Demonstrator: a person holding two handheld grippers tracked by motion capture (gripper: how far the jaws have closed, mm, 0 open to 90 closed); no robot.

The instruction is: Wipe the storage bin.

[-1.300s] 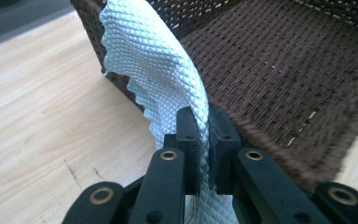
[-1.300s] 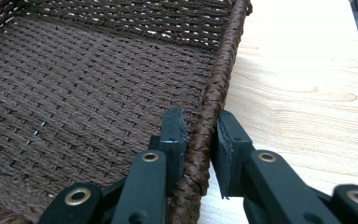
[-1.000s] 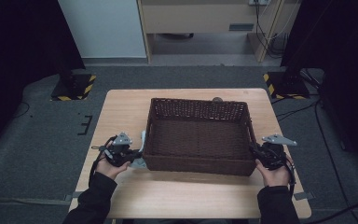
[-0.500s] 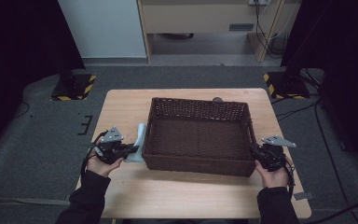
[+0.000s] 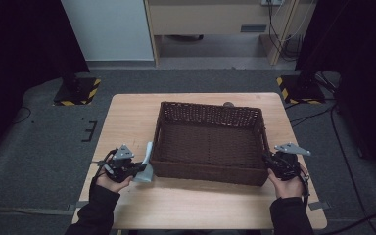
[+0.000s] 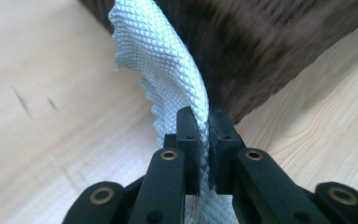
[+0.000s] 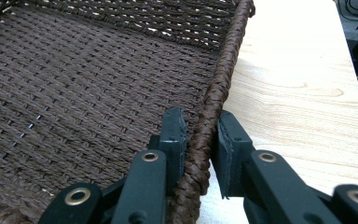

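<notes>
A dark brown wicker basket stands in the middle of the wooden table. My left gripper is by the basket's near left corner, shut on a pale blue-grey cloth. In the left gripper view the cloth has a diamond texture and a zigzag edge. It rises from the closed left gripper toward the basket wall. My right gripper is shut on the basket's right side. Its jaws straddle the braided rim, one inside and one outside.
The basket's woven floor is bare. Bare table top lies to the right of the basket, up to the table's edge. Beyond the table are grey carpet, two stand bases with yellow-black tape, and cables.
My left gripper drew away from the basket's left wall with the cloth, then came slightly toward the table's near edge. The cloth now stands clear of the wall. The right gripper has not moved.
</notes>
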